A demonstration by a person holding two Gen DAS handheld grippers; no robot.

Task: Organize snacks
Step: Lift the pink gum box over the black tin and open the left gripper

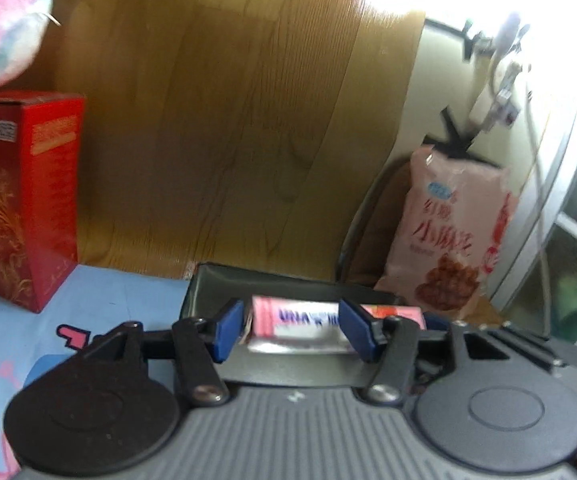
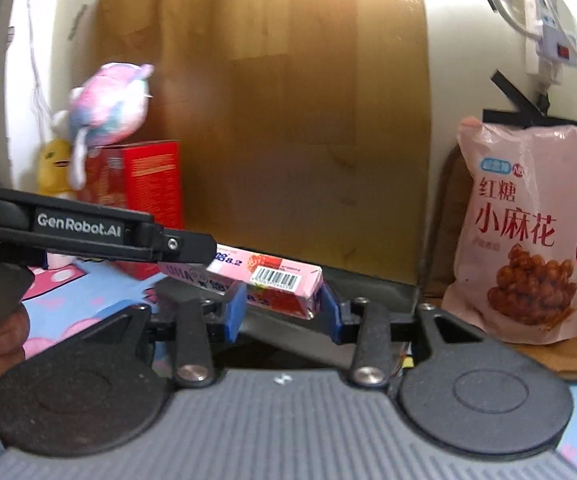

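Note:
My left gripper is shut on a small pink snack box with purple lettering, blue pads against its sides. It hangs just above a dark tray. Behind the right pad shows the strawberry-printed end of a second pink box. In the right wrist view my right gripper is shut on that strawberry box with a barcode, tilted over the dark tray. The left gripper reaches in from the left, the purple-lettered box under its tip. A hand holds its handle.
A tall red carton stands at the left with a pink plush toy on top. A pink snack bag leans on the wall at right. A wooden board rises behind the tray. A blue patterned cloth covers the table.

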